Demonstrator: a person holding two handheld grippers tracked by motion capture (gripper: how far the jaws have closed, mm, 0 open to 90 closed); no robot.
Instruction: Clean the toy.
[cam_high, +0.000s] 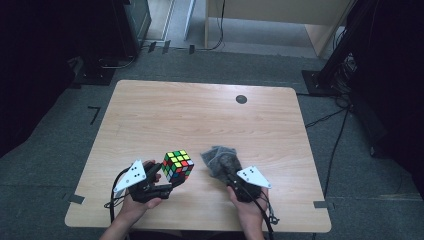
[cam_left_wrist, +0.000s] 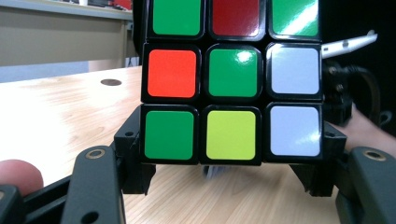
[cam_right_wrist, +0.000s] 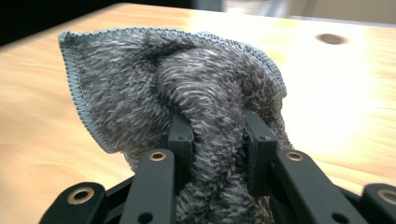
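A scrambled puzzle cube (cam_high: 177, 165) with black edges is held just above the wooden table (cam_high: 200, 120), near its front left. My left gripper (cam_high: 167, 176) is shut on it, its pads pressing the cube's (cam_left_wrist: 231, 79) bottom row from both sides. To the right, a fuzzy grey cloth (cam_high: 220, 160) lies bunched on the table. My right gripper (cam_high: 231, 172) is shut on a thick fold of this cloth (cam_right_wrist: 187, 93), which bulges up between the fingers (cam_right_wrist: 180, 135).
A small dark round spot (cam_high: 241, 99) marks the table's far right part. Grey carpet with cables surrounds the table, and dark stands rise at the left and right. A light wooden cabinet (cam_high: 280, 12) stands at the back.
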